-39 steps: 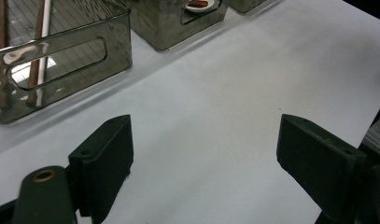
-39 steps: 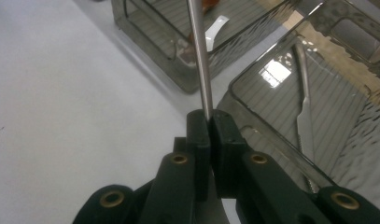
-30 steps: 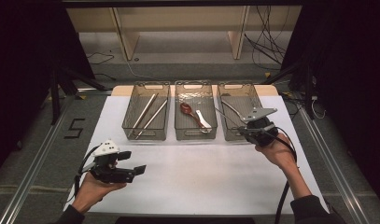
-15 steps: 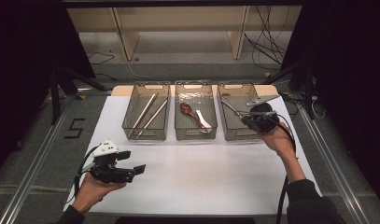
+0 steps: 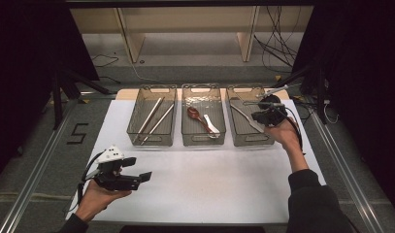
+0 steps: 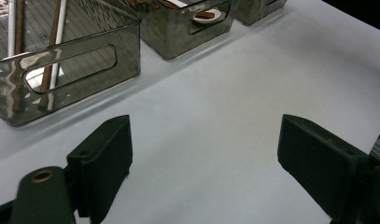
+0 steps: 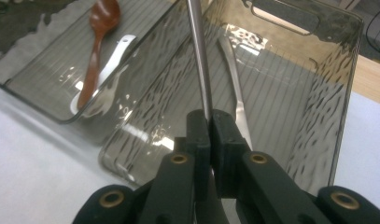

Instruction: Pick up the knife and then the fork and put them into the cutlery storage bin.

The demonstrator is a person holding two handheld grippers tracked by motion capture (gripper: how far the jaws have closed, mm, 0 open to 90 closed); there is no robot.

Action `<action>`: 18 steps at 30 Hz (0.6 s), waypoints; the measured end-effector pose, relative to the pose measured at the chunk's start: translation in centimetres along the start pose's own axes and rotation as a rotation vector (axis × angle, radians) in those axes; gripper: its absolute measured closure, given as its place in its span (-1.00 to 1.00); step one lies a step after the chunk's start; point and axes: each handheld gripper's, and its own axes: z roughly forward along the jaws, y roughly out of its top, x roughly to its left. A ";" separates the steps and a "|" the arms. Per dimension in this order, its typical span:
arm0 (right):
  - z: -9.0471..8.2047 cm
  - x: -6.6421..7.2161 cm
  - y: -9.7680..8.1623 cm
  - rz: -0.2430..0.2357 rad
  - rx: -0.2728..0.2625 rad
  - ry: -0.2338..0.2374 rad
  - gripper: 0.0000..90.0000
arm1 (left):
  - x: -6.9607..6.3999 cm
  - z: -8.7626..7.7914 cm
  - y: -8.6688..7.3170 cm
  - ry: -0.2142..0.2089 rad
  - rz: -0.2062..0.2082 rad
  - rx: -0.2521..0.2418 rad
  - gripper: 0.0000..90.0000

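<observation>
While the high view barely shows it, the right gripper (image 7: 209, 122) view has the jaws clamped on a thin metal utensil handle (image 7: 198, 56) above the right-hand bin (image 7: 327, 112); the left gripper (image 6: 204, 154) gapes wide, holding nothing.

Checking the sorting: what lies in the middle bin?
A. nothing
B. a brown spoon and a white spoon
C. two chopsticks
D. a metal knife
B: the high view shows a brown spoon and a white spoon in the middle bin.
</observation>
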 end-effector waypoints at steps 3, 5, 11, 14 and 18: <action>0.6 -0.3 0.3 0.016 0.014 -0.009 0.94 | 0.0 0.0 0.0 -0.001 -0.001 -0.012 -0.61; 1.0 -0.4 0.5 0.026 0.021 -0.016 0.94 | 0.0 -0.1 0.0 -0.002 0.001 -0.015 -0.61; 2.1 -0.9 0.9 0.054 0.041 -0.026 0.94 | 0.1 0.0 0.0 -0.005 -0.001 -0.028 -0.64; 2.7 -1.1 0.9 0.070 0.054 -0.028 0.93 | 0.1 -0.1 0.0 -0.003 0.000 -0.050 -0.64; 3.4 -1.1 0.9 0.080 0.070 -0.034 0.93 | 0.1 -0.3 0.0 -0.003 0.006 -0.077 -0.65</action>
